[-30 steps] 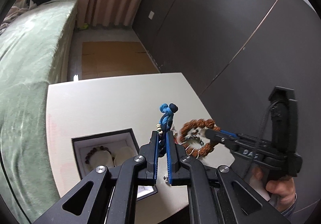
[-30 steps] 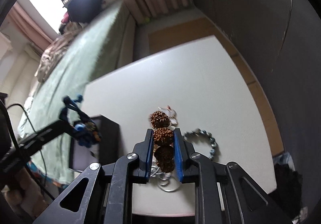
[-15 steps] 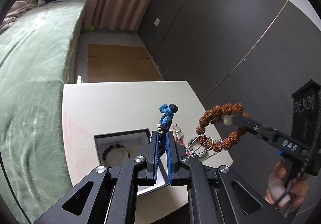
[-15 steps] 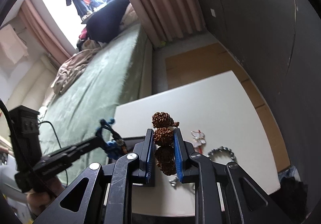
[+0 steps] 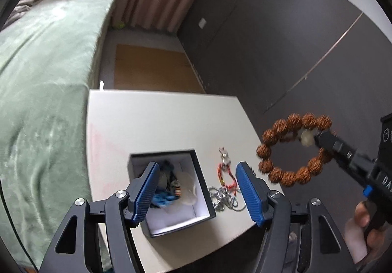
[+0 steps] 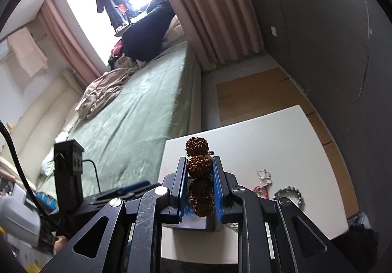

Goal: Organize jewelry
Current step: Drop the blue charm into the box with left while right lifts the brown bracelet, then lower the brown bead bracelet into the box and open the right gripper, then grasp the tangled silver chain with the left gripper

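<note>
- Left gripper [image 5: 196, 193]: jaws have just been opening, now spread wide with nothing pinched; it hangs above the jewelry box [image 5: 203, 199].
- Blue cord bracelet [image 5: 163, 195] lies inside the box, directly below the left jaws.
- Right gripper [image 6: 200, 184] pinches the brown seed-bead bracelet [image 5: 294, 150], held in the air right of the box, over the table edge [image 5: 247, 116].
- Judgement: right hand carries next piece; box lies to its left and lower.
- Red cord charm [image 5: 226, 175] and silver chain [image 5: 224, 198] lie on the table just right of the box.

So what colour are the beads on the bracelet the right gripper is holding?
Reddish brown, with one pale whitish bead; the bracelet shows best in the left wrist view.
</note>
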The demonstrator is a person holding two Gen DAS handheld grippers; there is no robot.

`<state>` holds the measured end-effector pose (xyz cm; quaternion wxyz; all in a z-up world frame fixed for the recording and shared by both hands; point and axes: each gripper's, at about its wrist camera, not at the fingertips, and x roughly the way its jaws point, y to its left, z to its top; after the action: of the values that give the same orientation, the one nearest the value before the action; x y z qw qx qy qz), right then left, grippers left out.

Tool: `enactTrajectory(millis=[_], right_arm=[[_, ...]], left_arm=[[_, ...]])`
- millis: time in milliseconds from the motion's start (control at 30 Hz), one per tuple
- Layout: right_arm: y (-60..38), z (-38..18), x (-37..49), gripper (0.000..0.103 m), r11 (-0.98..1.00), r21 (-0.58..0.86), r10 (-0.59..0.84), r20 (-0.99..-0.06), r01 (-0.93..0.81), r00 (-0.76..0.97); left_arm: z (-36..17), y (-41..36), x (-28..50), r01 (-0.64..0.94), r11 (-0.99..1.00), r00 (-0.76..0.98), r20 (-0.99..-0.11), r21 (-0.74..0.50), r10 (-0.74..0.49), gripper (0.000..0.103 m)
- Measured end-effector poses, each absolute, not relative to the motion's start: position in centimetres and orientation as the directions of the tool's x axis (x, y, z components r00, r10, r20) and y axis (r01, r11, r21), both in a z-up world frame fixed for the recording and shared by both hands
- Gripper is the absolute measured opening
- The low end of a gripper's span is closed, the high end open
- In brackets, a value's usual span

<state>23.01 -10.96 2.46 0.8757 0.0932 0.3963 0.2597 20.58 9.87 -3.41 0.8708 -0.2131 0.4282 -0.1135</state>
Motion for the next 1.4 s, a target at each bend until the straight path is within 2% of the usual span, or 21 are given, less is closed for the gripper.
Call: enactTrajectory(millis=[367,533,600,733,767,833,867,933,1400], right_arm=[[-6.7,-0.4,23.3,0.020,0.832,0.357,0.541,-0.692,-0.426,0.477],[-4.5,-2.1,23.6,0.020,0.792,0.398,0.590,-0.696,-0.463,0.410],[-3.6,-3.2,24.1,0.020,0.805,0.380,0.565,-0.725,-0.456,0.394],[-4.1,-5.8,25.6,0.039,0.848,0.365,0.496,-0.800,-0.384,0.337],[-4.7,-5.8,25.8,0.041,0.855,0.361,0.489,-0.803,-0.373,0.342],[-6.0,-5.5,26.0,0.058,0.859,0.365,0.487,-0.798,-0.359,0.354],[-6.8,-5.1,26.0,0.062,0.860,0.370,0.490,-0.788,-0.350,0.371],[-8.0,-4.6,25.9,0.070,0.866,0.367,0.485,-0.781,-0.340,0.393],[-15.6,-4.6,26.5,0.071,0.896,0.372,0.442,-0.800,-0.243,0.406]], left_arm=[[-2.8,14.4,19.0,-0.067,0.888,0.653,-0.693,-0.455,-0.306,0.066],[-3.2,16.3,18.5,-0.106,0.883,0.657,-0.698,-0.457,-0.283,0.066],[-3.4,16.6,18.4,-0.115,0.884,0.656,-0.703,-0.453,-0.275,0.066],[-3.7,16.6,18.6,-0.122,0.886,0.648,-0.712,-0.447,-0.270,0.067],[-3.7,16.5,18.7,-0.121,0.886,0.646,-0.713,-0.449,-0.273,0.068],[-3.6,16.1,18.9,-0.114,0.887,0.648,-0.710,-0.448,-0.276,0.074],[-3.5,16.0,19.0,-0.110,0.889,0.650,-0.709,-0.445,-0.275,0.079],[-3.4,15.3,19.2,-0.096,0.894,0.653,-0.706,-0.437,-0.275,0.081],[-4.4,8.1,21.7,0.012,0.922,0.588,-0.743,-0.386,-0.319,0.081]])
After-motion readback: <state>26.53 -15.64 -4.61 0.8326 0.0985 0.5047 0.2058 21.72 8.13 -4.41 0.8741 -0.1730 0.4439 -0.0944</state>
